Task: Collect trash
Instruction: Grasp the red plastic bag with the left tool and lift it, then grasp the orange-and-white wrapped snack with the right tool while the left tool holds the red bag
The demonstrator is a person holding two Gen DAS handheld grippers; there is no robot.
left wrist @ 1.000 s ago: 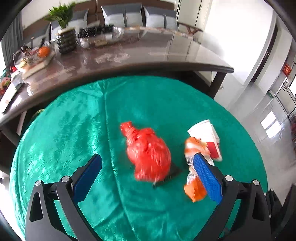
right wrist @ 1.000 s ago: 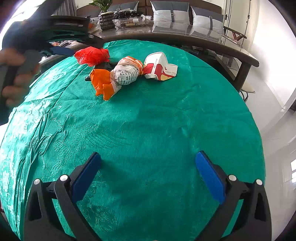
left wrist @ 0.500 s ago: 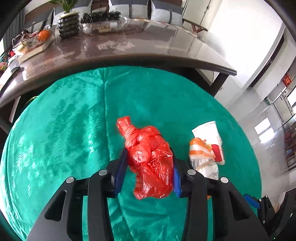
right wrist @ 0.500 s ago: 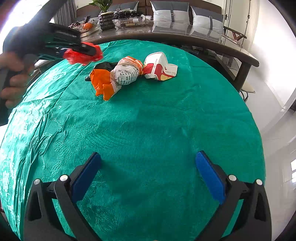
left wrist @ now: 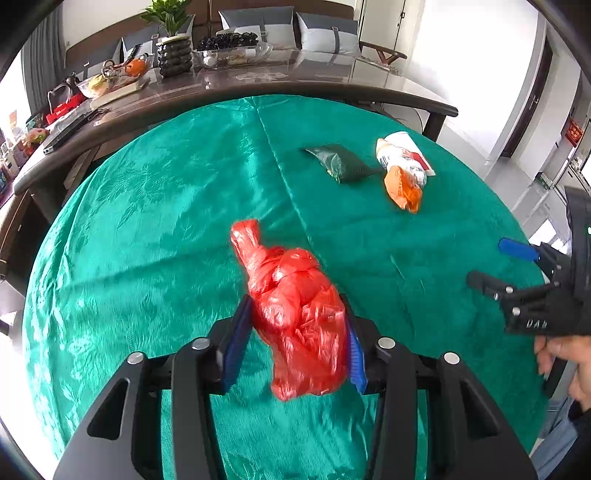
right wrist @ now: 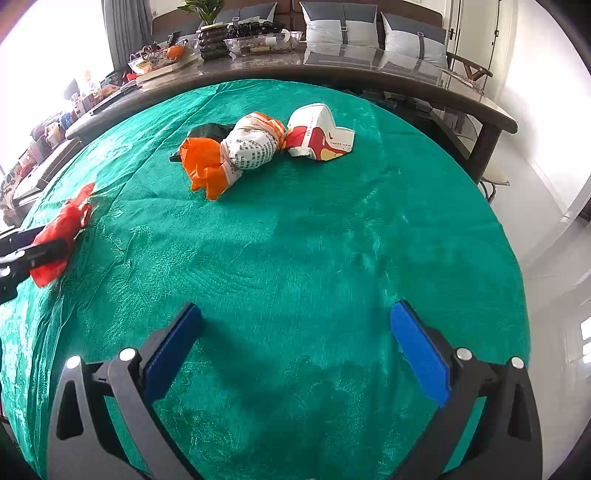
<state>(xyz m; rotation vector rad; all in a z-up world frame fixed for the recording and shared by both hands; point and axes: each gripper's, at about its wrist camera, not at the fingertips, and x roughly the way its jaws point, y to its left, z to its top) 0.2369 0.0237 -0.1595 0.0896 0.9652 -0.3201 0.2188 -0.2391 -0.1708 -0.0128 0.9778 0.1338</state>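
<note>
My left gripper (left wrist: 295,343) is shut on a crumpled red plastic bag (left wrist: 295,310) and holds it above the green tablecloth (left wrist: 147,221). The bag also shows at the left edge of the right wrist view (right wrist: 61,236). An orange and white printed wrapper (right wrist: 240,151), a dark green wrapper (left wrist: 341,164) and a flattened red and white paper cup (right wrist: 319,134) lie together on the far part of the cloth. My right gripper (right wrist: 295,354) is open and empty, low over the near part of the cloth; it also shows in the left wrist view (left wrist: 517,266).
A long dark table (left wrist: 258,88) stands behind the round table, with a potted plant (left wrist: 171,40), trays of food (left wrist: 232,46) and clutter on it. Cushioned seats (right wrist: 369,29) line the back wall. The floor drops away at the right.
My left gripper closed on the red bag, lifted it and carried it back and to the left, away from the other trash. The dark green wrapper that lay under it now shows. My right gripper has stayed still.
</note>
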